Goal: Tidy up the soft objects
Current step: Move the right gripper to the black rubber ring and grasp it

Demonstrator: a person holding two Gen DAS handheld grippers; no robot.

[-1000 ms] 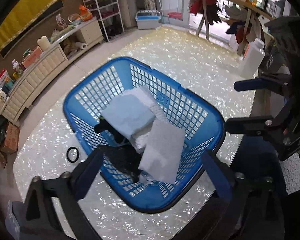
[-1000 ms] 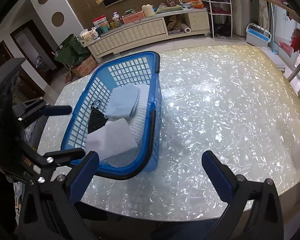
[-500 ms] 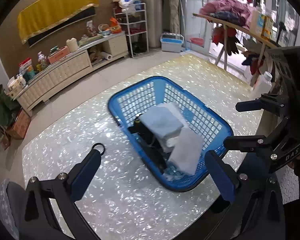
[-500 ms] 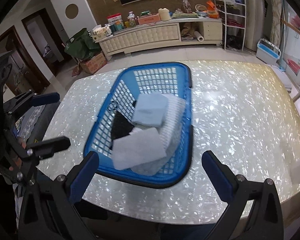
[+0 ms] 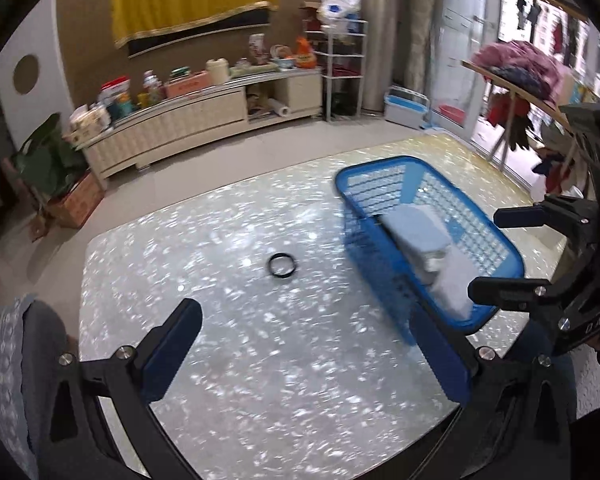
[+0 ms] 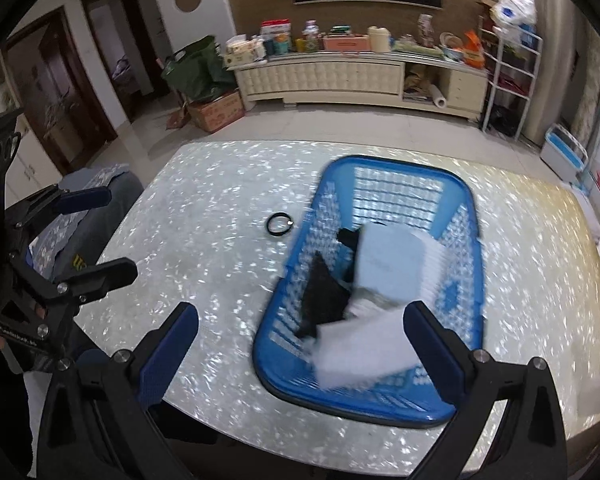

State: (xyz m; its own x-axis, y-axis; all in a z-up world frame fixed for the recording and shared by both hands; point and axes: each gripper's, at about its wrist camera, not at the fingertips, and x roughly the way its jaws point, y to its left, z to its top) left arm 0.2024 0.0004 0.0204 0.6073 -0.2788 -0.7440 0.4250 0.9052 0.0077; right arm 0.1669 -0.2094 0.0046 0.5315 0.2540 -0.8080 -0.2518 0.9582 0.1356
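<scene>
a pearly table (image 5: pixel 260 360) holds a blue basket (image 6: pixel 466 216) and black ring (image 5: pixel 282 266), cabinet (image 6: pixel 340 76) far behind. left gripper (image 5: pixel 304 356) and right gripper (image 6: pixel 300 352) both gape empty. only the right wrist view shows black cloth (image 6: pixel 324 292).

Was glossy, flecked like mother-of-pearl, throughout the table (image 6: pixel 204 248). Looked like smooth blue plastic lattice in the basket (image 6: pixel 466 216). Held soft matt cloth in a pale blue fold (image 6: pixel 388 264), ribbed white knit (image 6: pixel 436 268), and dull black fabric (image 6: pixel 324 296). Showed matt black frames with blue padded fingers (image 5: pixel 172 344) and shiny metal screws on both grippers. Seemed dark rubbery material in the ring (image 5: pixel 282 266).
</scene>
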